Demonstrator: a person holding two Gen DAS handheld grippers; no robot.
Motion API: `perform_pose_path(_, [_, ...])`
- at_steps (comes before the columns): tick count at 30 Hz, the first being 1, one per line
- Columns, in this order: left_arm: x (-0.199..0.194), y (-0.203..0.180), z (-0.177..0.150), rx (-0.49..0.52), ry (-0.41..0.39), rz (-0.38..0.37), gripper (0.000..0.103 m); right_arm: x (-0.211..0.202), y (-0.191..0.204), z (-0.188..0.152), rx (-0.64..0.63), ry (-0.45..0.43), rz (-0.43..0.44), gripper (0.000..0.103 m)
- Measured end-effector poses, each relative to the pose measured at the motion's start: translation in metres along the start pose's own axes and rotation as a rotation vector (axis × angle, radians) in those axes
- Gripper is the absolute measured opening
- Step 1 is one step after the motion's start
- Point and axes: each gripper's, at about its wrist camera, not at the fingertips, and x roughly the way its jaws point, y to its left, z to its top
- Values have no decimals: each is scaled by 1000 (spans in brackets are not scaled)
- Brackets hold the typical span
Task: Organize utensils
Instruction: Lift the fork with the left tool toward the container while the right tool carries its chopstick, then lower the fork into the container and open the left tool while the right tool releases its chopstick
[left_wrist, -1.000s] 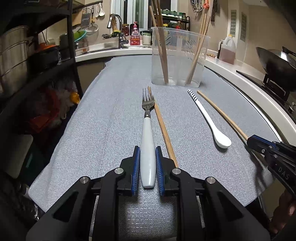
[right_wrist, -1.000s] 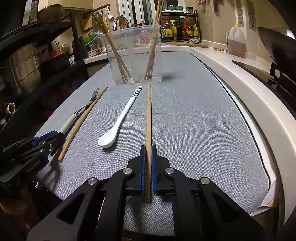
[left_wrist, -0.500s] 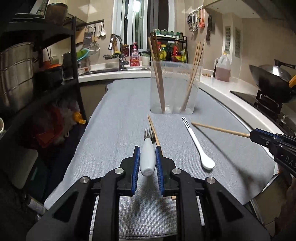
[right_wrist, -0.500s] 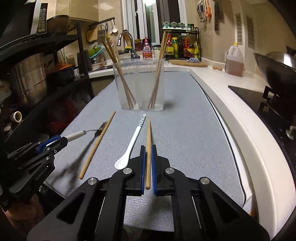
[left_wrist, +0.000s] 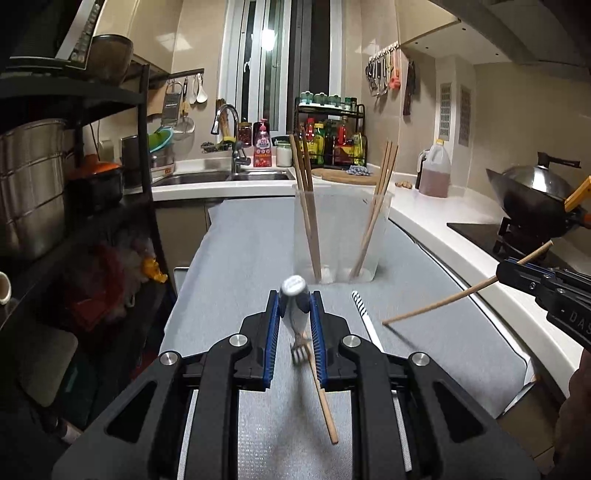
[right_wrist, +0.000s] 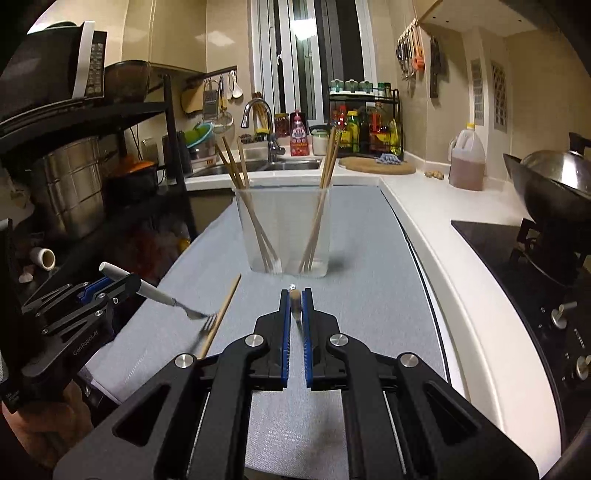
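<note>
Left gripper (left_wrist: 294, 319), jaws clamped on a white-handled fork (left_wrist: 295, 306), tines down, raised off the grey mat (left_wrist: 240, 258). Right gripper (right_wrist: 295, 317), jaws closed on one wooden chopstick (right_wrist: 294, 297), lifted clear of the mat. Clear holder (right_wrist: 282, 229), at 12 o'clock from both grippers, contains chopsticks leaning in two groups. A loose chopstick (right_wrist: 221, 314) lies on the mat at 10 o'clock from the right gripper; a striped-handled spoon (left_wrist: 364, 314) lies at 2 o'clock from the left gripper.
</note>
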Motion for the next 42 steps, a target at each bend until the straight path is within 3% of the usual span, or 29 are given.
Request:
perform_pose_path(12, [-1, -1, 44, -11, -6, -38, 15, 4, 7, 46, 4, -30, 30, 6])
perform_pose_path(20, [4, 7, 109, -39, 59, -152, 15, 15, 2, 97, 29, -29, 46, 6])
perform_pose_path(28, [23, -3, 185, -55, 43, -254, 15, 13, -8, 169, 42, -128, 61, 6])
perform_pose_path(35, [69, -14, 227, -37, -16, -236, 15, 45, -11, 209, 47, -214, 67, 6])
perform_pose_path(42, [136, -20, 212, 11, 64, -183, 15, 97, -16, 196, 44, -167, 51, 6])
